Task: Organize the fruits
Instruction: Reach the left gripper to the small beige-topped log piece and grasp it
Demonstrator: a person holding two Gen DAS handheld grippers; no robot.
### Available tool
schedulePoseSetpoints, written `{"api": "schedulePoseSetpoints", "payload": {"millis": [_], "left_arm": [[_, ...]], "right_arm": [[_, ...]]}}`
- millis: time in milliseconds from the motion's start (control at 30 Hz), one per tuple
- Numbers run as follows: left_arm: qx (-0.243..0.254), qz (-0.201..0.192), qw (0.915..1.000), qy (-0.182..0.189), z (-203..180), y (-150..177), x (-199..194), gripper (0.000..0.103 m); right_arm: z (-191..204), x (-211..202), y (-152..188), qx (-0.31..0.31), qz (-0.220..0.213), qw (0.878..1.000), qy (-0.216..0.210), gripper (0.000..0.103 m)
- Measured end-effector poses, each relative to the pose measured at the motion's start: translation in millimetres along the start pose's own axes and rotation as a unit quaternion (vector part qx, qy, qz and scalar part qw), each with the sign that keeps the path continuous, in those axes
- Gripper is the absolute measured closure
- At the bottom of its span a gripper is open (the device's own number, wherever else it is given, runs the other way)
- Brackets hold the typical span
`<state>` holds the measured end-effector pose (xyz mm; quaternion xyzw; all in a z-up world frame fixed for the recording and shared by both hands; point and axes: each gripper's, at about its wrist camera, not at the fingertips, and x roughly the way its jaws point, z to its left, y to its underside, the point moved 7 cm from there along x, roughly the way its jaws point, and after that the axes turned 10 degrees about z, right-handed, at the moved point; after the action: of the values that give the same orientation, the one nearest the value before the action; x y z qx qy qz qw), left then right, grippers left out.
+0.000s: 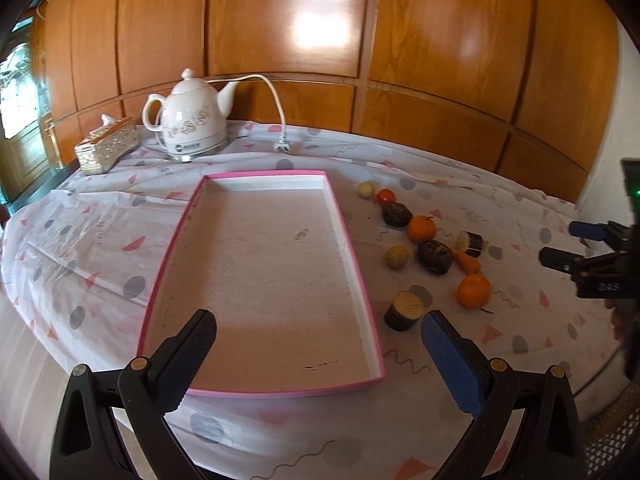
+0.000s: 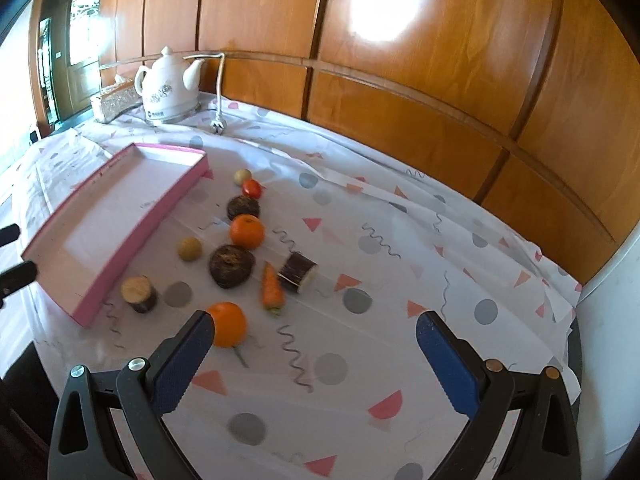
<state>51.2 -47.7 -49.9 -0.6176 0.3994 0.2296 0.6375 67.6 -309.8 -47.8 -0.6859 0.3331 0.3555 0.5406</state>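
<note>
Left gripper [image 1: 318,334] spread wide, lower frame, over the pink tray [image 1: 362,280]; right gripper [image 2: 312,336] spread too, nearest orange [image 2: 229,323] touching its left finger.

Home dining room, teapot [image 1: 191,120], tissue box [image 1: 106,145] (patterned tablecloth [image 1: 400,420])

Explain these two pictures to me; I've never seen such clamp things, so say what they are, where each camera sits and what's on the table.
A person holds a two-finger gripper in each hand, each with a camera looking along its fingers. One picture is from the left gripper, open above an empty pink tray. The other is from the right gripper, open and holding nothing, nearest an orange. Beside the tray on the patterned tablecloth lie another orange, a carrot, a tomato and other small produce. A white kettle stands behind.
</note>
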Motion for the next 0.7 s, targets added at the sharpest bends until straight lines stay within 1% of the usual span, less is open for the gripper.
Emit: {"api": "schedulePoseSetpoints", "payload": {"millis": [133,200,267,300,333,400,467,533,600,667,700], "left_arm": [[-0.004,0.029,0.9989,0.037,-5.6,-4.6,5.2,0.0],[0.001,0.031,0.9987,0.041,-8.0,-7.3,6.5,0.0],[0.017,0.034,0.9981,0.048,-13.5,-11.2,8.5,0.001],[0.024,0.038,0.9976,0.053,-16.2,-13.2,10.1,0.002],[0.034,0.044,0.9964,0.064,-20.3,-15.8,11.8,0.002],[0.053,0.059,0.993,0.087,-29.5,-20.1,15.2,0.001],[0.08,0.07,0.9882,0.11,-42.6,-26.7,18.9,0.0],[0.107,0.072,0.9849,0.116,-53.6,-32.4,21.5,0.0],[0.134,0.064,0.9813,0.122,-65.8,-40.0,23.7,0.0],[0.166,0.069,0.9778,0.108,-76.6,-44.3,31.0,0.0],[0.176,0.071,0.9758,0.109,-79.2,-44.5,33.0,0.0]], "right_arm": [[-22.0,17.6,7.3,0.034,0.014,0.999,-0.016,0.001],[-35.0,25.0,9.9,0.063,0.027,0.997,-0.018,0.001],[-53.2,31.4,13.3,0.108,0.04,0.993,-0.023,0.001],[-63.1,34.6,16.0,0.131,0.049,0.99,-0.021,0.001],[-77.2,39.2,21.0,0.159,0.064,0.985,-0.009,0.001],[-97.3,43.0,29.1,0.199,0.08,0.977,0.004,0.001],[-113.3,41.8,33.7,0.244,0.079,0.966,-0.01,0.001],[-119.1,40.4,35.4,0.262,0.076,0.962,-0.02,0.001],[-119.8,40.6,36.6,0.259,0.078,0.963,-0.016,0.001],[-116.3,41.2,36.5,0.25,0.081,0.965,-0.021,0.001],[-114.8,42.5,36.6,0.246,0.083,0.965,-0.022,0.001]]}}
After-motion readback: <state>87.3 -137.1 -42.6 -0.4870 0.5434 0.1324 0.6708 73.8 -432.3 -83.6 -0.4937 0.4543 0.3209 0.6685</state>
